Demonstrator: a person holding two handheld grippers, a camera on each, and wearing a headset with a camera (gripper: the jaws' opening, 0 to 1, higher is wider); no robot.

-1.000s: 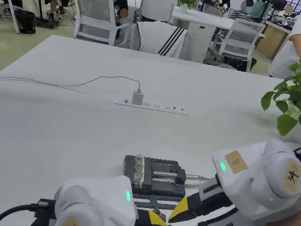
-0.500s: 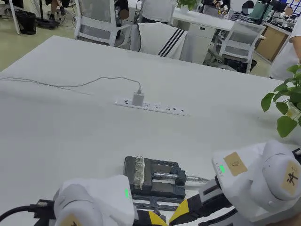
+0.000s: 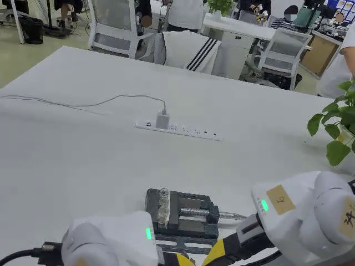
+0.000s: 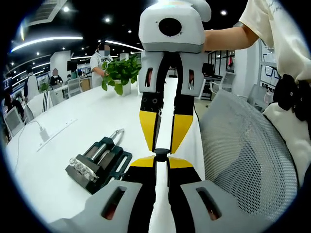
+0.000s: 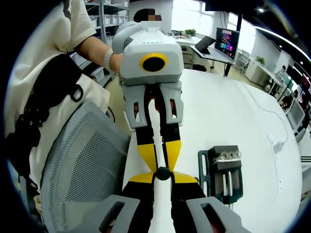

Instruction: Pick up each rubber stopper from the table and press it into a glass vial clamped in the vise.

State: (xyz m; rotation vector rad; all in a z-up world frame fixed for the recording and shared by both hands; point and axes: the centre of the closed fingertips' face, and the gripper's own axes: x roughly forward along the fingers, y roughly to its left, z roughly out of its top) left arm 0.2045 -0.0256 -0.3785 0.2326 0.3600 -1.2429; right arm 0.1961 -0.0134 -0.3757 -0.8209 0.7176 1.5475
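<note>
Head view, vise: the dark metal bench vise sits on the white table just ahead of me, with a row of clear glass vials clamped in it.
Head view, grippers: my left gripper and right gripper meet tip to tip at the near table edge, short of the vise.
Left gripper view, stopper: the small black rubber stopper sits where both sets of yellow tips meet, over the table edge beside a grey mesh chair.
Left gripper view, my left jaws: drawn nearly together. I cannot tell whether they pinch the stopper or only touch it.
Left gripper view, risk: if either grip slackens here, I judge the stopper drops off the edge to the chair or floor.
Right gripper view, my right jaws: clenched on the stopper, as best I can judge.
Right gripper view, risk: it is caught at the very tips, so a nudge from my left tips could roll it askew. It would then meet a vial mouth tilted, and a hard press could chip the glass.
</note>
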